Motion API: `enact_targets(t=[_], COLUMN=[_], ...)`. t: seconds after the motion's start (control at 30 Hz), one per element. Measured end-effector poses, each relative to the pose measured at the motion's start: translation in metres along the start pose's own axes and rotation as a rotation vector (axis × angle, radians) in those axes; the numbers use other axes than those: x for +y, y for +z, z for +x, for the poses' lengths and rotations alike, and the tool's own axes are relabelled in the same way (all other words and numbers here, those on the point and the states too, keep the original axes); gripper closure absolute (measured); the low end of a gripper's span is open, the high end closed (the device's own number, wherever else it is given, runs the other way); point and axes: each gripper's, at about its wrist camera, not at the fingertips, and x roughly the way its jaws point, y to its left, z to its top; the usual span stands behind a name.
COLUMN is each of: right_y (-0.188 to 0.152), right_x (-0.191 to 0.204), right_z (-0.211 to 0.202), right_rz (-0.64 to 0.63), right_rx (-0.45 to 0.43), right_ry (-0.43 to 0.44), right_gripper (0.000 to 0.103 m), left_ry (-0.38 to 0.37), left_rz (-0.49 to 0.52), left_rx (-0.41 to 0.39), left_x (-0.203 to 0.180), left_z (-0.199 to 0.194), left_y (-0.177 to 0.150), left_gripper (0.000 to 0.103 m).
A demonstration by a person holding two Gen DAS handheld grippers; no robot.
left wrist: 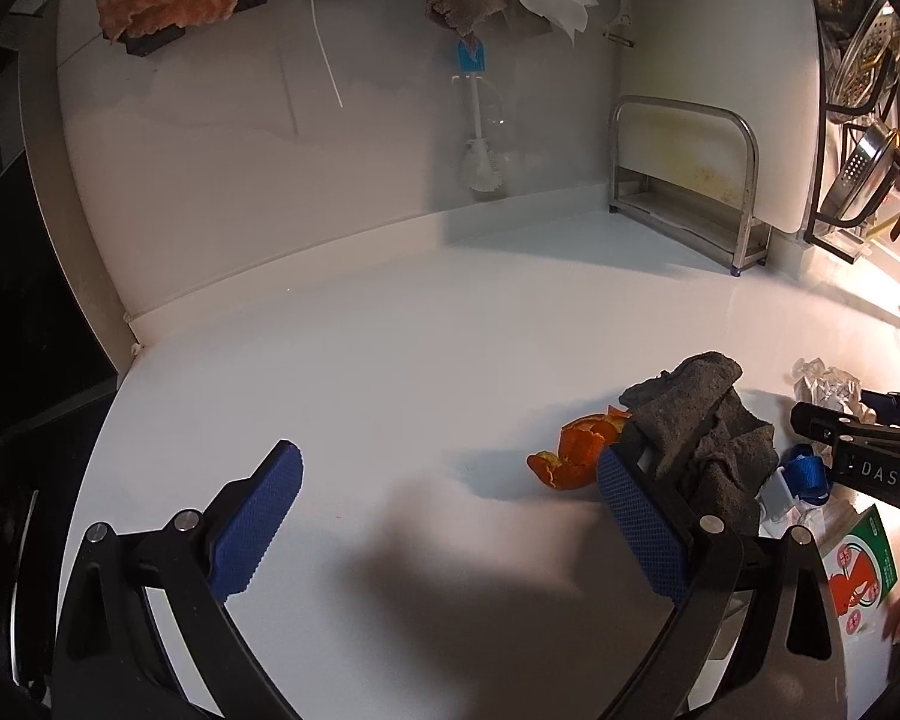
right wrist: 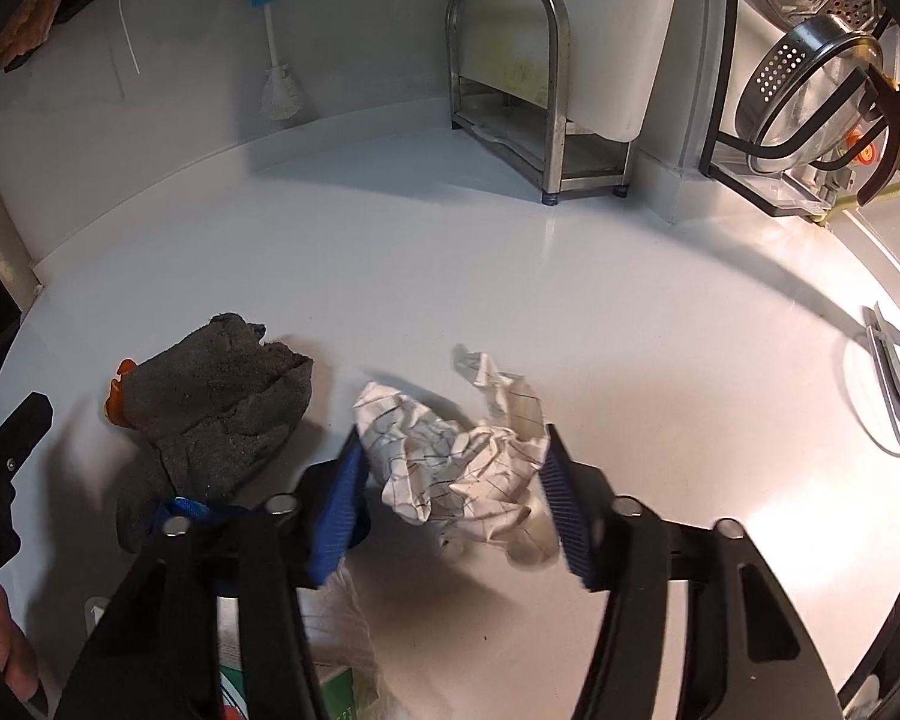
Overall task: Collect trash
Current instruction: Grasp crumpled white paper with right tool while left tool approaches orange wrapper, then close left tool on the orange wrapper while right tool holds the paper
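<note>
Right hand-held gripper (right wrist: 450,498) straddles crumpled white grid-lined paper (right wrist: 459,459), blue pads touching both its sides on the white counter (right wrist: 630,330). Dark grey crumpled cloth (right wrist: 216,408) lies left, orange peel (left wrist: 576,444) beyond. Left hand-held gripper (left wrist: 450,516) open, empty.

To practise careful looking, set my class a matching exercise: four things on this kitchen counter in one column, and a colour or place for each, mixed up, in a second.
Column A
1. crumpled paper
2. peel
3. cloth
4. bottle brush

Column B
a. hangs on the back wall
b. dark grey, bunched on the counter
c. between the right gripper's blue pads
d. orange, beside the cloth

Pairs: 1-c, 2-d, 3-b, 4-a
</note>
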Motion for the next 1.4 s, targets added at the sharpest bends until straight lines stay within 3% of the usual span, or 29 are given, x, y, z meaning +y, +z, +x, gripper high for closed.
enact_targets(t=[0.17,0.37,0.53,0.73,1.03,1.2,1.37,1.4], right_y=[-0.003,-0.008,-0.007,-0.006,-0.006,-0.006,-0.007,-0.007], right_x=[0.000,-0.011,-0.022,-0.026,-0.028,-0.028,-0.027,-0.026], right_z=[-0.008,-0.024,-0.033,-0.037,-0.036,-0.036,-0.035,-0.035], right_rz=[0.006,0.046,0.080,0.087,0.088,0.083,0.080,0.080], right_rx=[-0.029,-0.073,-0.098,-0.109,-0.111,-0.109,-0.108,-0.108], right_ry=[0.020,0.062,0.083,0.093,0.100,0.099,0.099,0.099], right_gripper=[0.066,0.066,0.066,0.066,0.066,0.066,0.066,0.066], left_ry=[-0.003,-0.052,-0.048,-0.065,-0.102,-0.125,-0.146,-0.150], left_rz=[-0.010,0.022,0.067,0.069,0.062,0.062,0.064,0.059], left_rx=[0.016,0.045,0.080,0.143,0.170,0.188,0.213,0.217], left_x=[0.006,0.001,-0.011,-0.015,-0.027,-0.032,-0.032,-0.031], left_z=[0.005,0.013,0.024,0.039,0.052,0.059,0.063,0.063], left_y=[0.001,0.004,0.007,0.009,0.015,0.018,0.015,0.015], left_gripper=[0.006,0.006,0.006,0.006,0.007,0.031,0.072,0.076])
